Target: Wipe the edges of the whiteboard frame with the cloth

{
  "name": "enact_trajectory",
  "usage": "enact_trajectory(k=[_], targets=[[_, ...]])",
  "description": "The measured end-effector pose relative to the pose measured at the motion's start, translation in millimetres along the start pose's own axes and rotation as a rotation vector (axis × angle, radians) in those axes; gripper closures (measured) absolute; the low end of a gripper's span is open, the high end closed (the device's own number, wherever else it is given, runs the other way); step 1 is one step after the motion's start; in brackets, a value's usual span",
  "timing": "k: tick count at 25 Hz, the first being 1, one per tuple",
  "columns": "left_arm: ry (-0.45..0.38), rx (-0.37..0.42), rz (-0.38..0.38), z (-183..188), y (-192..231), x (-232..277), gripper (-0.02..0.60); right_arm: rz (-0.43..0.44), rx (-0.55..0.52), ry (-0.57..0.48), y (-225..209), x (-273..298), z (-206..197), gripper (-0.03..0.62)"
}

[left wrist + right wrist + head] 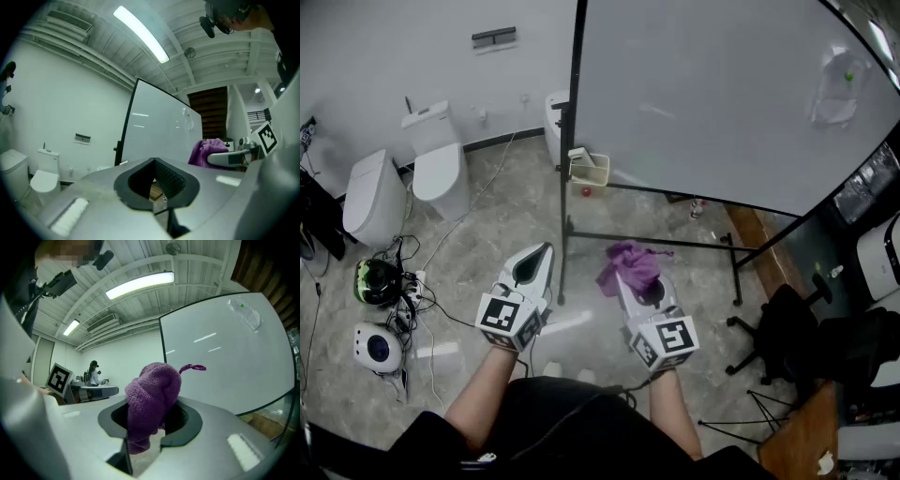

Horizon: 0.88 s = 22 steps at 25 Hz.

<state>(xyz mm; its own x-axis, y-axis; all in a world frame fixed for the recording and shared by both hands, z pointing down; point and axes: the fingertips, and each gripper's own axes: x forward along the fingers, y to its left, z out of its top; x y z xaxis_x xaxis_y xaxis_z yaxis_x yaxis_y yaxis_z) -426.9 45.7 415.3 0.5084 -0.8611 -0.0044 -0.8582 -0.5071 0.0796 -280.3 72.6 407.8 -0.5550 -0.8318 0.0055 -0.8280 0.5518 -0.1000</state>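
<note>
Whiteboard [703, 103] top out of view

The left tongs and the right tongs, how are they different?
The right tongs are pinched on a fluffy purple cloth; the left tongs are shut on nothing. The left tongs sit left of the whiteboard's black post, the right tongs right of it. Both carry marker cubes.

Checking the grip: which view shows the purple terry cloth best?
Right gripper view: the purple terry cloth sits central, pinched by the fingers of the right gripper. Head view shows it bunched from above; left gripper view, a side glimpse.
</note>
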Motion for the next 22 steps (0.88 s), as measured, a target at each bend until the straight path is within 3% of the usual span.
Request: enact_trajectory(k=[13, 22], targets=[[0.033, 0.016, 0.051, -13, -14, 19, 0.578, 0.113, 0.02, 0.036, -21, 4, -14, 0.444], [0.035, 0.02, 0.106, -18, -4, 16, 0.578, 0.155, 0.005, 0.001, -33, 19, 0, 0.444]])
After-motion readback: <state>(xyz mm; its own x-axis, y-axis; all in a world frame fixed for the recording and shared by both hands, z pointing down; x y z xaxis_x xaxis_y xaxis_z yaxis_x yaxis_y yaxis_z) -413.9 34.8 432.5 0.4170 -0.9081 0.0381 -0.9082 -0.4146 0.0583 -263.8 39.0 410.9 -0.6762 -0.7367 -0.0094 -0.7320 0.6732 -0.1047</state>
